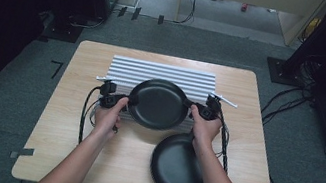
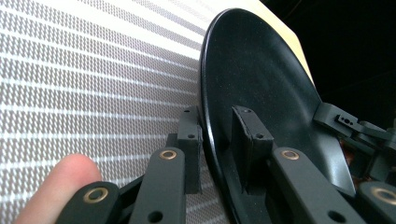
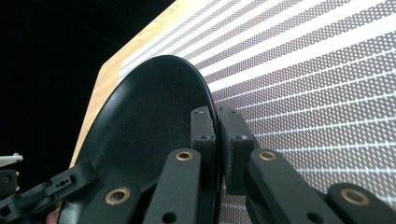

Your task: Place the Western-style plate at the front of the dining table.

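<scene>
Black plate point(image 1: 157, 104), grey-and-white striped mat point(image 1: 164, 74)

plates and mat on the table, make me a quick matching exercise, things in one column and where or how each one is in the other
Things:
1. upper black plate
2. lower black plate
3. striped mat
4. left gripper

Places or states:
a. lies flat at the table's far side
b. gripped at both rims over the mat
c. shut on a plate's left rim
d. rests on the table's near right part

Pairs: 1-b, 2-d, 3-a, 4-c
</scene>
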